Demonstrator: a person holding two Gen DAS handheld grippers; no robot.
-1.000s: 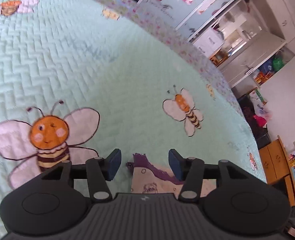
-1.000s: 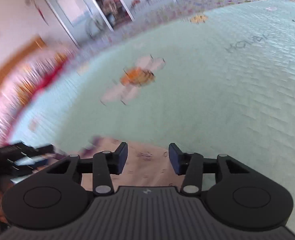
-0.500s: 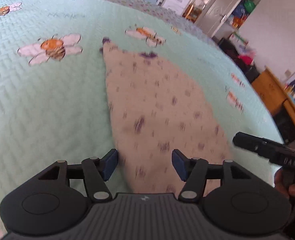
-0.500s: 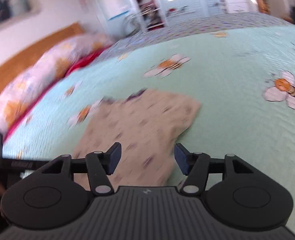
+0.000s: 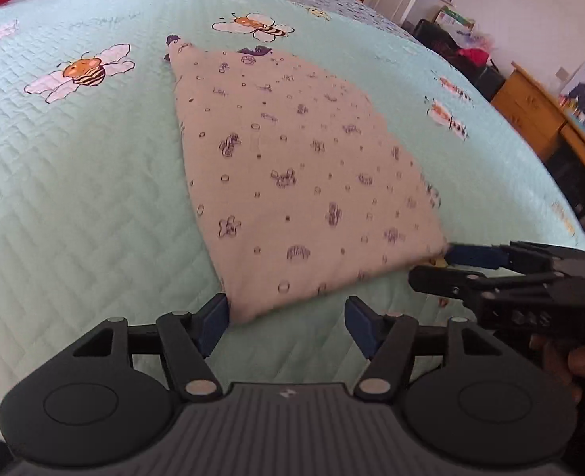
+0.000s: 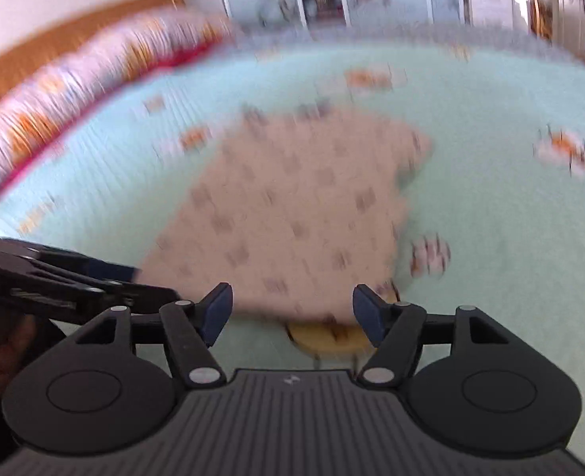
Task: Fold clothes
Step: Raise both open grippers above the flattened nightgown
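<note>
Beige printed garment [image 5: 292,182], flat on quilted bedspread [image 5: 74,206]

Home bedroom — bee-print quilted bed [image 5: 74,206]; wooden dresser [image 5: 530,107]

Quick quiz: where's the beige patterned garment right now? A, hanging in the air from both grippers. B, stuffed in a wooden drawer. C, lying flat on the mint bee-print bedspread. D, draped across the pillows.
C: the beige garment lies spread flat on the mint bedspread, with no pad of the left gripper or the right gripper pressing on it as their jaws open.
</note>
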